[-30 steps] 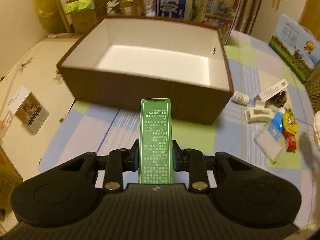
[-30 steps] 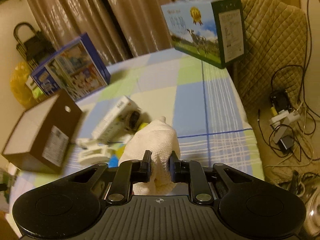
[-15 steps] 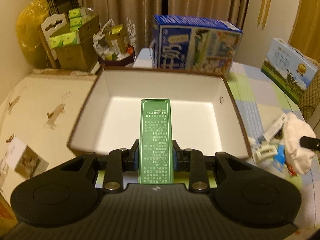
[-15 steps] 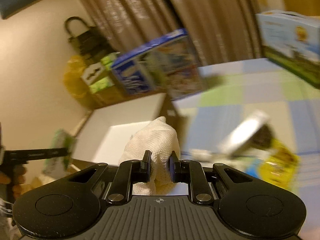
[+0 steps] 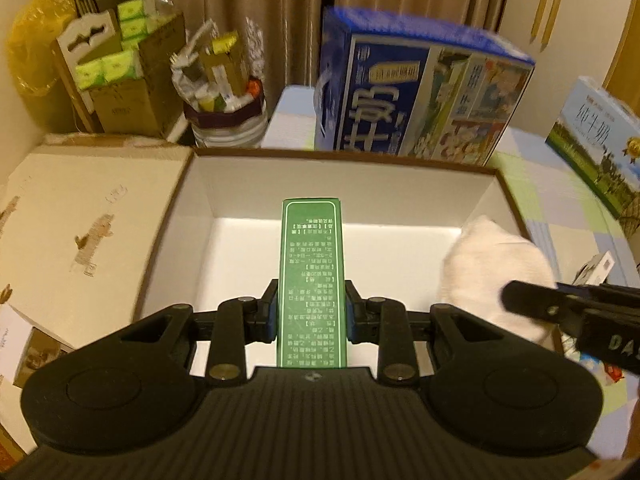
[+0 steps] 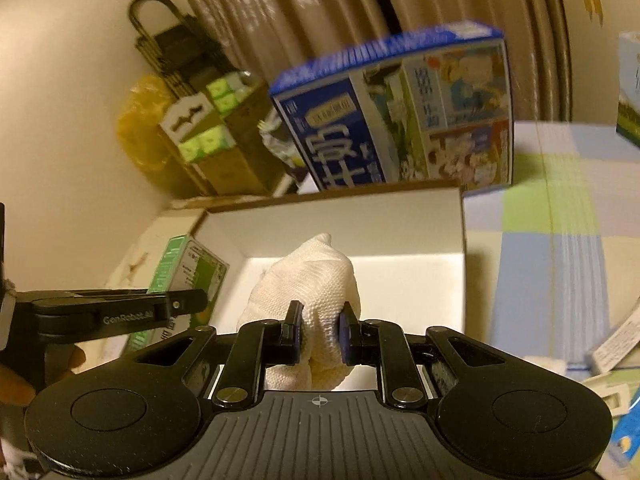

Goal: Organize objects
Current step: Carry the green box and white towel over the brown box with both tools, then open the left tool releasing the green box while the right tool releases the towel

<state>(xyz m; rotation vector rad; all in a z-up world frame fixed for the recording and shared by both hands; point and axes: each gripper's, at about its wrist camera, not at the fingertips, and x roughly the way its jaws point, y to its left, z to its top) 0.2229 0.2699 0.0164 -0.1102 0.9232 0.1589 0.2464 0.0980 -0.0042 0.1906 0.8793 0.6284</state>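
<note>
Green carton (image 5: 311,280), cloth (image 6: 310,300) gripped above box (image 5: 256,184).

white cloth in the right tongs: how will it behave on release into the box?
The white cloth bulges around the right tongs, so probably soft and floppy. It looks light, likely to slump rather than roll. The woven texture suggests it may snag on the pads over the box.

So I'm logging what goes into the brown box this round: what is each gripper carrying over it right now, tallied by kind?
Green printed cartons: 1, in the left gripper
White cloth bundles: 1, in the right gripper
Total: 2, both held above the brown box, whose white floor shows nothing on it where visible.
</note>
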